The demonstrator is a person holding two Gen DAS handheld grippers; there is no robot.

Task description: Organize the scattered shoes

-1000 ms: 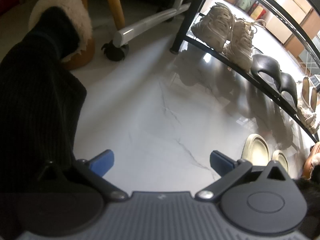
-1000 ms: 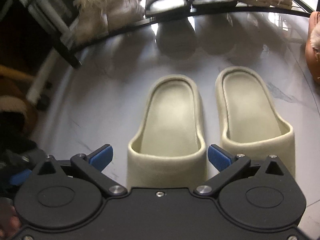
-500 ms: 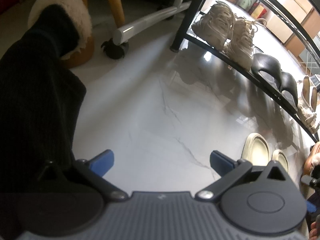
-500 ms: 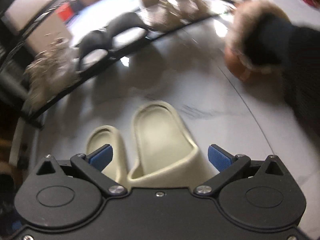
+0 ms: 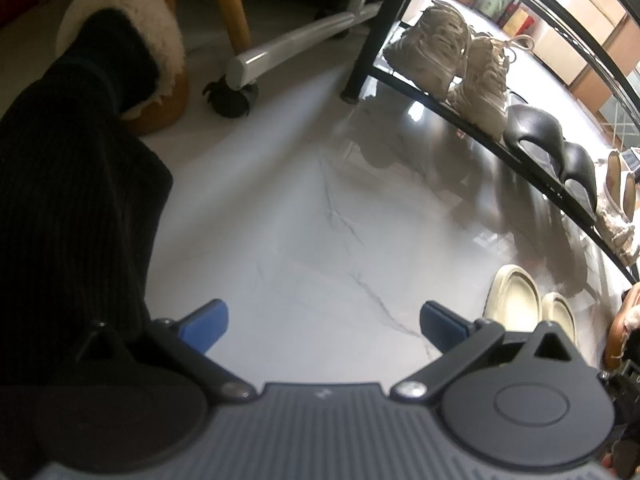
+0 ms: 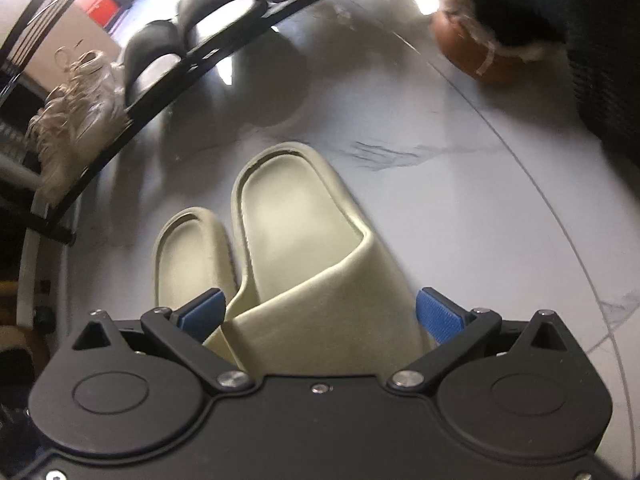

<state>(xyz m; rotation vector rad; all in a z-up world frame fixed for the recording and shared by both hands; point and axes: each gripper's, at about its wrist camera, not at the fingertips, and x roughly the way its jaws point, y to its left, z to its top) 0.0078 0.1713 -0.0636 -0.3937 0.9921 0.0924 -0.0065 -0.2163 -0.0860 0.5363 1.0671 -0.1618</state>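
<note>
Pale cream foam-like slides (image 6: 304,240): matt, smooth. Grey-veined marble-look floor (image 5: 304,216): glossy, reflective. Black rack rail (image 5: 472,120): looks like painted metal. Brown slipper's fleece collar (image 5: 160,36): fuzzy.

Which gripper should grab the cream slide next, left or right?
Right. The right gripper is open with its fingers straddling the nearer cream slide. The left gripper is open over bare floor, with the slides off beyond its right finger.

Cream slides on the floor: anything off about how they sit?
Nothing damaged. The cream slides lie side by side on the floor, not on the shoe rack; the open right gripper straddles one.
</note>
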